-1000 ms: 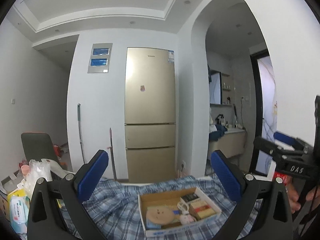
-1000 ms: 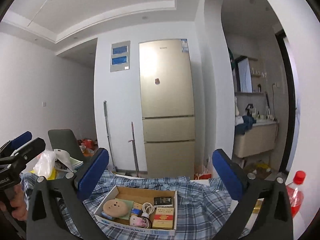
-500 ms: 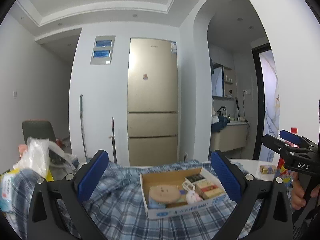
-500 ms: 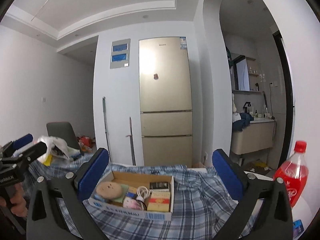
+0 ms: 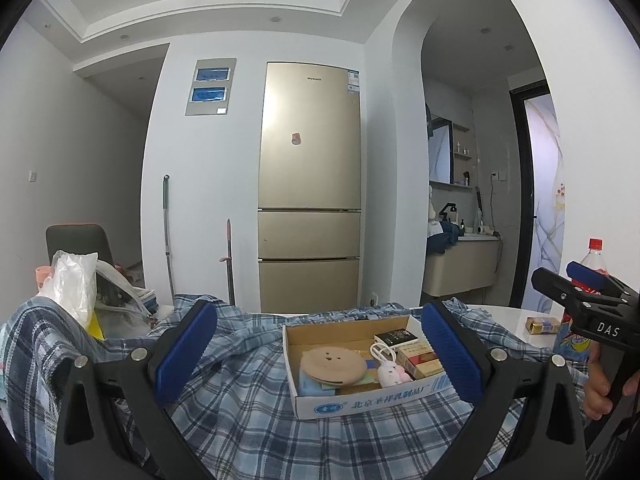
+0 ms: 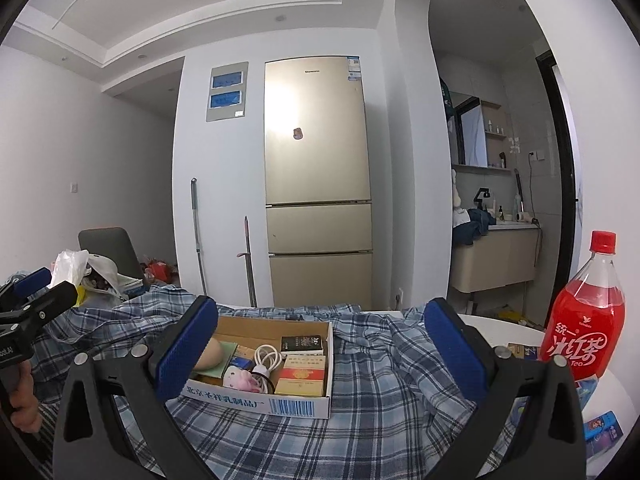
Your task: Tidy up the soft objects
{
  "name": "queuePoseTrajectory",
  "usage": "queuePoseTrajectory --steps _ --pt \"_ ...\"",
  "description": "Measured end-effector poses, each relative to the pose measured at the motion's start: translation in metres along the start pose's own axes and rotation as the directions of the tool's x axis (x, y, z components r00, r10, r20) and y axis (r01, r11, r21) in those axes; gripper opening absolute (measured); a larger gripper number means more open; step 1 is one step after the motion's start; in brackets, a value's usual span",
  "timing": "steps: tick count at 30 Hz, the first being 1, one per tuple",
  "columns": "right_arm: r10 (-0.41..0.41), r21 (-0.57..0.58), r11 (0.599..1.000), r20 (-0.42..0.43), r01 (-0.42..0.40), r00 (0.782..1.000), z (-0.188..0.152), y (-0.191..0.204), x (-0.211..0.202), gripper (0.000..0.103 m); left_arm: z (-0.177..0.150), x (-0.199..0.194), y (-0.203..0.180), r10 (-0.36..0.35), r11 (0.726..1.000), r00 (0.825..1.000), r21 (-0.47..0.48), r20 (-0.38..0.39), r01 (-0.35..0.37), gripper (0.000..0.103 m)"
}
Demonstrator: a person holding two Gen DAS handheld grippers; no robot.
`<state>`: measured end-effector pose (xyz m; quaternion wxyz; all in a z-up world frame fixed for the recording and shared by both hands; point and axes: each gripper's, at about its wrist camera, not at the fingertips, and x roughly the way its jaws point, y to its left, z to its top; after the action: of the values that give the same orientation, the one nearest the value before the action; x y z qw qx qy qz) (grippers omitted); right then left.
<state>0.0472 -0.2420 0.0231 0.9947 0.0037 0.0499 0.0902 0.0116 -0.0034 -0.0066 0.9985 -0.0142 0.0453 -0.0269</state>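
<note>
Blue-and-white plaid cloth [image 5: 256, 408] lies rumpled across the desk [image 6: 504, 328], covering most of it, and a shallow cardboard box [image 5: 360, 398] sits on top of the cloth near its middle. Inside the box lie a round tan plush face [image 5: 334, 366], a small pink plush toy [image 5: 392, 373] just beside it, a coiled white cable [image 6: 267, 358], a black packet [image 6: 302, 343] and a red-and-gold carton [image 6: 301, 376].

Both tongs are spread wide and grip nothing. The left tongs [image 5: 320, 350] hover low over the cloth with the box between their blue pads [image 5: 450, 354]. The right tongs [image 6: 320, 350] hover likewise, their left pad in front of the box's near left corner. Each tool shows at the edge of the other's view, held by a hand [image 5: 600, 386].

On the bare right part of the desk stands a bottle of red drink [image 6: 582, 316] with a red cap, upright, near small packets. At the far left a white plastic bag [image 5: 74, 286] rests beyond the cloth. A gold fridge [image 5: 310, 184] stands against the back wall.
</note>
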Motion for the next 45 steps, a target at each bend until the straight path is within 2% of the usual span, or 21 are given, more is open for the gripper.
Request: queuePoseTrajectory --steps 13,45 --pt "-0.008 -0.025 1.0 0.021 0.009 1.0 0.0027 0.0046 -0.0055 0.103 0.0021 -0.0006 -0.0026 0.004 1.0 1.0 0.023 -0.001 -0.004 0.103" --pt "-0.015 -0.018 1.0 0.008 0.015 1.0 0.0034 0.0029 -0.0038 0.103 0.0034 -0.0011 -0.0006 0.013 1.0 1.0 0.026 0.001 -0.013 0.103"
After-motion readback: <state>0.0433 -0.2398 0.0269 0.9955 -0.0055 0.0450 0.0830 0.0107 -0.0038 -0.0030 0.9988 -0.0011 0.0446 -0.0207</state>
